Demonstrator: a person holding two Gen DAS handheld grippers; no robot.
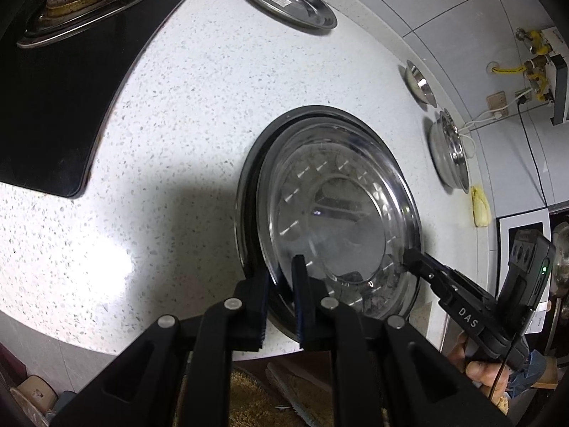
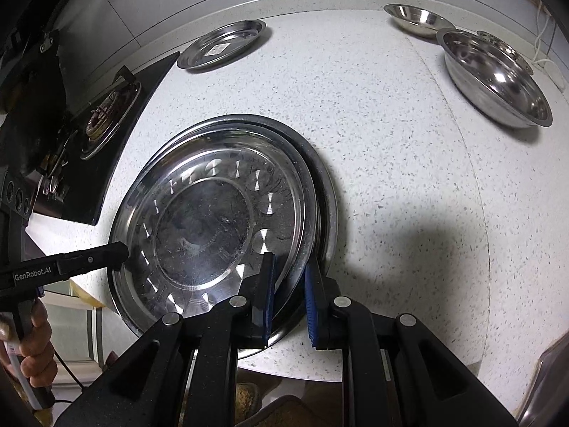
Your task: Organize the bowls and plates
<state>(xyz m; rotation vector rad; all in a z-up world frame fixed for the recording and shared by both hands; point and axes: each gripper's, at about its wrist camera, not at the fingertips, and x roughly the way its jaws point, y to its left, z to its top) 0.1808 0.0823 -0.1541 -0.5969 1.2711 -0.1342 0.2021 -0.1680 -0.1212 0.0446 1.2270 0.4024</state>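
both grippers angle steeply down, the left gripper (image 1: 282, 284) and right gripper (image 2: 290, 291) each clamped on the near rim of the large round steel plate (image 2: 213, 220), which sits on a dark-rimmed plate by the near edge of the speckled white counter (image 2: 391, 178); bare counter lies beyond.

We have 2 fisheye views, each riding on a pair of tongs and looking steeply down along them at the speckled counter (image 1: 185, 114), very near it. The left view faces the big steel plate (image 1: 341, 220) from its left edge, the right view from its right edge (image 2: 206, 220). Both share that plate, the smaller plate (image 1: 284, 0) by the wall, the stove (image 1: 64, 82), and each other's tongs.
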